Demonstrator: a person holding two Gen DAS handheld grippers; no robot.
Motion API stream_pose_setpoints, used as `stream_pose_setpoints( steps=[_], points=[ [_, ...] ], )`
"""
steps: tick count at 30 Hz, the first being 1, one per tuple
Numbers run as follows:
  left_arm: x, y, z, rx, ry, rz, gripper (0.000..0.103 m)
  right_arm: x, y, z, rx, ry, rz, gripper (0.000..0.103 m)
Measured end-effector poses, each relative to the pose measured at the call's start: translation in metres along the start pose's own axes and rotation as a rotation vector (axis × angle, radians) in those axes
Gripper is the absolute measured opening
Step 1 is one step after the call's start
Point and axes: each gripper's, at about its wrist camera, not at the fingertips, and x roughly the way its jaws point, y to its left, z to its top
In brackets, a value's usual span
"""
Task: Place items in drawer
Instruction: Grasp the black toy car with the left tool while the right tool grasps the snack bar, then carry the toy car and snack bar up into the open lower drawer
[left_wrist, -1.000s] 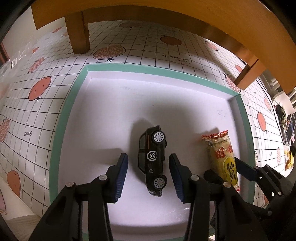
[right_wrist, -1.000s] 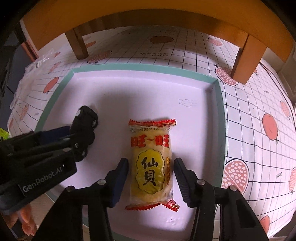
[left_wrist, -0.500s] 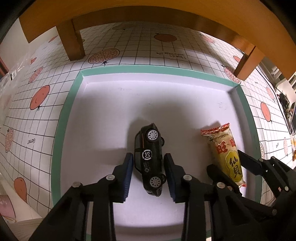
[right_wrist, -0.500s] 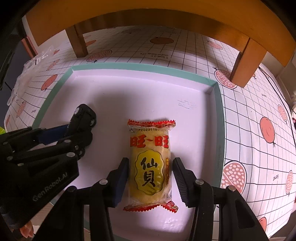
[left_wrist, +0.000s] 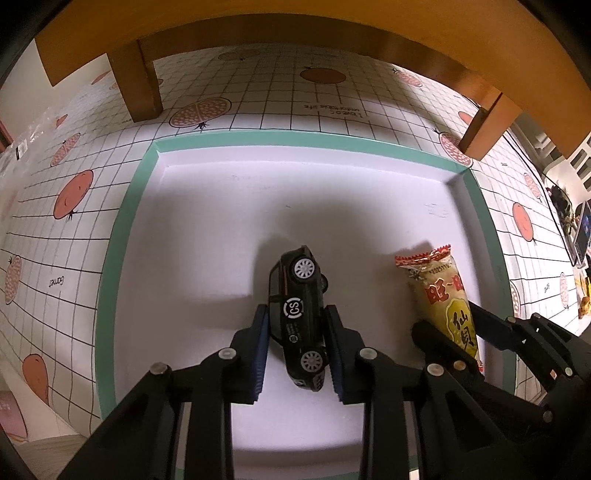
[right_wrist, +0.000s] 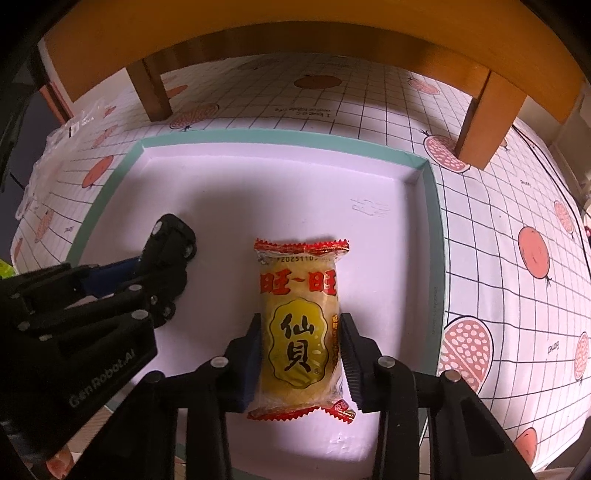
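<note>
The left gripper (left_wrist: 295, 347) is closing, pads against the car (left_wrist: 299, 317), marked "CS", on its side, long axis running away from the camera; the right gripper (right_wrist: 301, 354) is closing on the snack (right_wrist: 300, 328), "旺旺 仙貝", lengthwise likewise; both lie in the tray (right_wrist: 432, 236); "GenRobot.AI" marks the left gripper.

Grid-patterned fruit-print tablecloth (left_wrist: 258, 118), wooden stand legs (right_wrist: 480, 122), perhaps clear plastic bag (right_wrist: 55, 147)

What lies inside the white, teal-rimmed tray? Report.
A black toy car in the closing left gripper, a yellow snack packet in the closing right gripper; both hide the tray's near floor.
</note>
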Motion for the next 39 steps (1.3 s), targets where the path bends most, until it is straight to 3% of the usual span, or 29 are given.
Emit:
stream_pose_setpoints(
  steps=[12,25,39],
  points=[
    [-0.030,0.003,0.000,0.002,-0.068,-0.014,0.030,-0.031,-0.003,0.000,0.014,-0.055,0.016,0.040],
    [-0.102,-0.003,0.006,-0.018,-0.213,-0.062,0.030,-0.098,-0.011,0.001,0.044,-0.179,0.034,0.039],
    [-0.194,-0.009,0.023,-0.025,-0.421,-0.109,0.030,-0.187,-0.011,0.015,0.063,-0.376,0.038,0.039]
  ],
)
